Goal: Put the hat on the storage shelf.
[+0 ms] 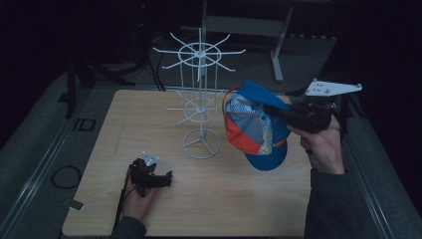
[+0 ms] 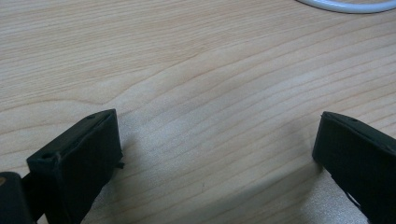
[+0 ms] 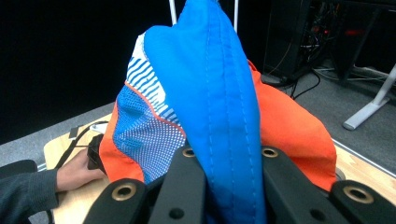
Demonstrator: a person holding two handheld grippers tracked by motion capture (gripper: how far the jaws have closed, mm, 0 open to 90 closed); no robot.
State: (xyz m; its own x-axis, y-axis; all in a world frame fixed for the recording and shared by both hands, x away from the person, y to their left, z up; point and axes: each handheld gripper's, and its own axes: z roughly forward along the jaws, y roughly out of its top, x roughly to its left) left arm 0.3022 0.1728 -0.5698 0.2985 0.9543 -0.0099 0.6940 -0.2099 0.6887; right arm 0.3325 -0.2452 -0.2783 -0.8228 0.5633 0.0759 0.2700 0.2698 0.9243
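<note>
Resting near the desk's (image 1: 209, 199) front edge, the left gripper (image 1: 166, 178) idles, fingers spread and empty. Farther back, the right gripper (image 1: 278, 112) pinches the cap (image 1: 254, 127) aloft, the rack (image 1: 200, 99) just leftward, nearest this hand.

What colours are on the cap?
The cap is blue and orange, with white stripes on one panel; the right gripper view shows it best.

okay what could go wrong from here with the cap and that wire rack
The right hand-held gripper pinches the cap by one thin fold, so it may slip free. The white wire rack looks light, and a snag on its prongs could tip it. The left hand-held gripper rests open on the table, not steadying the rack.
</note>
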